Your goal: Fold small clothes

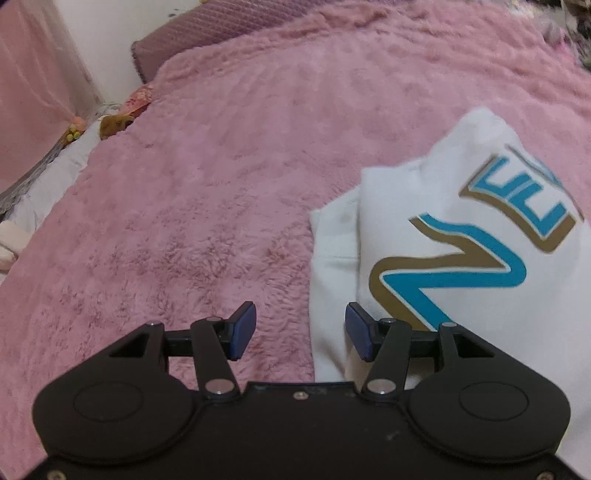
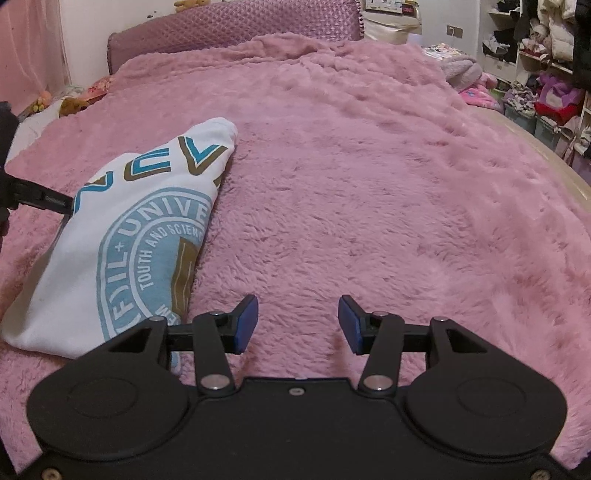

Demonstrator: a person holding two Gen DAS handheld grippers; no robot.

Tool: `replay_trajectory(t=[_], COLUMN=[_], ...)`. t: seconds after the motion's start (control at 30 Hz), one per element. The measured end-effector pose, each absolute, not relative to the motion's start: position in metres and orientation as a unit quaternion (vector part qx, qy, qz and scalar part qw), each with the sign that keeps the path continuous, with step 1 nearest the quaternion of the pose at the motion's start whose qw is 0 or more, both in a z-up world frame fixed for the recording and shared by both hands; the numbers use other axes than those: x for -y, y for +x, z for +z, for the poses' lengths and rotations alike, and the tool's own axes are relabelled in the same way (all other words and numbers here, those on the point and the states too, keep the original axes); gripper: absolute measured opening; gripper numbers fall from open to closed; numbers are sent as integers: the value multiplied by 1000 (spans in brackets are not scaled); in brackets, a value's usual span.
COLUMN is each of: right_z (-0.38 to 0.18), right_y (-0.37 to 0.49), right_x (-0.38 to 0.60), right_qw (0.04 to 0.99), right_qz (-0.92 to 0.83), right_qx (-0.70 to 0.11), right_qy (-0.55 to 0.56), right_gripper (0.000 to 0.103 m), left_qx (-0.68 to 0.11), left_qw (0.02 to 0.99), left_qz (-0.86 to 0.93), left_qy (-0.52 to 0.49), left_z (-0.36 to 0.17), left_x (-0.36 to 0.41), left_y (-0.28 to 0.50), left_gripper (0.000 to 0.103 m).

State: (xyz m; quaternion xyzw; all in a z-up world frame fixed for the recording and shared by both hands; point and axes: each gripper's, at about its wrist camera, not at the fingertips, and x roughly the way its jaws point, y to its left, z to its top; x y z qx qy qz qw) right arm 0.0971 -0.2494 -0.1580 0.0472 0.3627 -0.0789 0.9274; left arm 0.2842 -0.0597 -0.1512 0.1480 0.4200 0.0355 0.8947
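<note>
Garment: I see a white printed sweatshirt (image 2: 122,236) lying on the pink fleece blanket (image 2: 369,192) that covers the bed. It already sits as a narrow bundle, with teal and gold lettering and a round blue crest facing up.

Left gripper: my left gripper (image 1: 300,334) has its blue pads spread wide and grips nothing. It hangs over the near left edge of the sweatshirt (image 1: 461,236), one pad above the fabric, the other above the blanket (image 1: 203,184).

Right gripper: my right gripper (image 2: 298,325) is likewise wide apart and empty, over bare blanket just to the right of the garment.

Progress: I judge the sides are already folded in, since a second layer shows along the left edge in the left wrist view. The far end stands up in a soft peak, so a final fold or a flattening probably remains. I cannot tell whether a sleeve is tucked underneath.

Containers: shelves (image 2: 535,55) at the far right hold piled clothes and soft toys. Bins (image 2: 532,118) stand below them, their contents too small to make out.

Other items: a purple quilted headboard (image 2: 236,22) closes the far end of the bed, and more small clothes (image 2: 469,81) lie at the right edge, perhaps the next pieces.
</note>
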Motion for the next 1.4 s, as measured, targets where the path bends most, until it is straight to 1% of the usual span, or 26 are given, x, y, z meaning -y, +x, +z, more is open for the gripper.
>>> replay_trajectory(t=[0.17,0.23,0.27,0.3,0.33,0.37,0.4,0.53,0.7,0.83,0.93,0.97,1.0,1.03,1.1,1.17,1.2,1.27,1.3,1.4], right_z=[-160,-161,-162,-163,-164,-165,-165,-167,-172,-175,-179,-178,-177,-175,-166,-156,-150,-139,-135,-124], right_y=[98,99,99,99,99,99,99,99,100,101,103,104,104,106,111,120,127,143,151,184], right_x=[251,252,252,253,254,255,255,259,261,261,263,263,263,262,256,244,236,215,204,163], right_qw=[926,926,925,925,924,924,923,921,919,917,916,917,919,920,926,934,936,942,944,948], right_qz=[-80,-80,-81,-83,-87,-90,-96,-104,-102,-103,-107,-106,-102,-99,-88,-70,-63,-44,-34,2], right_qx=[-364,-366,-366,-367,-368,-369,-370,-373,-378,-381,-383,-382,-377,-374,-361,-345,-340,-328,-324,-317], right_qy=[49,53,54,54,52,49,45,46,49,51,54,57,60,62,65,65,60,50,46,24], right_gripper=[46,46,46,46,46,46,47,49,49,49,49,49,49,49,49,49,49,50,52,53], left_qx=[-424,-418,-417,-418,-422,-429,-428,-399,-363,-359,-371,-377,-384,-389,-398,-402,-408,-411,-411,-405], left_qw=[891,892,893,892,890,887,886,898,909,909,908,908,908,909,909,908,906,905,905,906], left_qz=[34,31,26,22,17,15,17,38,78,88,80,80,79,76,73,86,95,103,105,123], left_qy=[161,166,167,170,172,173,176,184,189,190,178,165,147,131,102,82,67,32,19,1], left_z=[-162,-164,-165,-165,-165,-167,-168,-166,-150,-147,-146,-144,-141,-138,-130,-125,-122,-114,-109,-91], left_x=[62,64,64,66,67,68,70,70,57,49,41,37,31,26,15,3,-6,-23,-31,-52], left_y=[292,292,291,290,289,288,286,274,265,261,247,237,224,211,181,161,151,136,131,125], left_gripper=[55,53,45,28,8,0,0,0,0,0,0,4,10,13,25,31,37,40,41,42])
